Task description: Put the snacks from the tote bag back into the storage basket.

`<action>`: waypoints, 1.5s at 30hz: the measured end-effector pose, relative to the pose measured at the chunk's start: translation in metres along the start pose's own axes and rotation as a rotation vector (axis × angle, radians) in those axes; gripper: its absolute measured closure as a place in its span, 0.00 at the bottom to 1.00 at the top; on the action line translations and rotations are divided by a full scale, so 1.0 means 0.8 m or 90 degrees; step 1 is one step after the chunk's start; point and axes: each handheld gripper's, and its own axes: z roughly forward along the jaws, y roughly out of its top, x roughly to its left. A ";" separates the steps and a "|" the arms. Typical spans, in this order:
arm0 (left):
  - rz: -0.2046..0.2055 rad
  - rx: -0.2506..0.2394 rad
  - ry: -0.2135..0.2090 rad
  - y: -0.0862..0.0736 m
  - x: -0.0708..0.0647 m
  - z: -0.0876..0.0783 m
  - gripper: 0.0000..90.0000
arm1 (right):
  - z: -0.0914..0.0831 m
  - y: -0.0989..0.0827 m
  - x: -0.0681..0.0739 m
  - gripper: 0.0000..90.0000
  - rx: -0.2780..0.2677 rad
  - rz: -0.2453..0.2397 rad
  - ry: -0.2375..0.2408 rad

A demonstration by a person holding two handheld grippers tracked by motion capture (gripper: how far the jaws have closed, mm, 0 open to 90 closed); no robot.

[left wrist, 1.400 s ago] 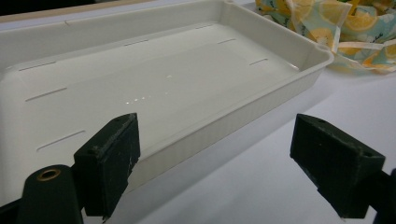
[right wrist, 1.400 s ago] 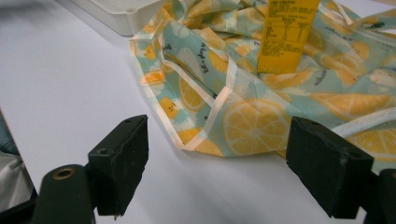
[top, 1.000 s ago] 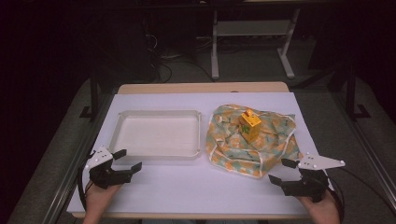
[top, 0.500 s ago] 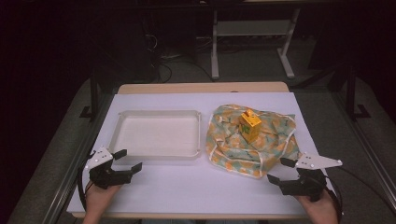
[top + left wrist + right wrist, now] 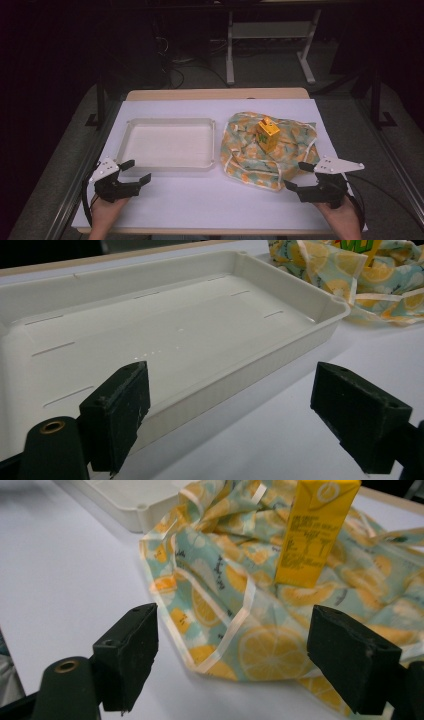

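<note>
Approach step: right gripper (image 5: 298, 176), jaws spread and just been widening, nothing between them, faces lemon-print cloth (image 5: 250, 160) at frame lower right. Left gripper (image 5: 136, 171) spread, idle beside white tray (image 5: 170, 167). Next, likely pinch the cloth's near hem.

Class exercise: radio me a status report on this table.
Both grippers, left and right, open and empty. Yellow carton upright on lemon-print cloth. Nothing blocking.

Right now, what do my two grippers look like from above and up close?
Both are black handheld tools. The left gripper and right gripper each carry a pale grey three-cornered plate on top and trail a black cable. Their jaws are blocky black pads with small screw holes and a brass-coloured eyelet.
</note>
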 end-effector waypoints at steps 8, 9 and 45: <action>0.000 -0.001 -0.002 0.000 0.000 0.001 0.17 | 0.004 0.019 -0.002 0.23 0.024 -0.004 0.018; 0.000 -0.001 -0.002 0.000 0.000 0.001 0.17 | 0.004 0.019 -0.002 0.23 0.024 -0.004 0.018; 0.000 -0.004 -0.006 0.000 0.002 0.002 0.17 | 0.036 0.073 -0.012 0.18 0.069 0.001 0.020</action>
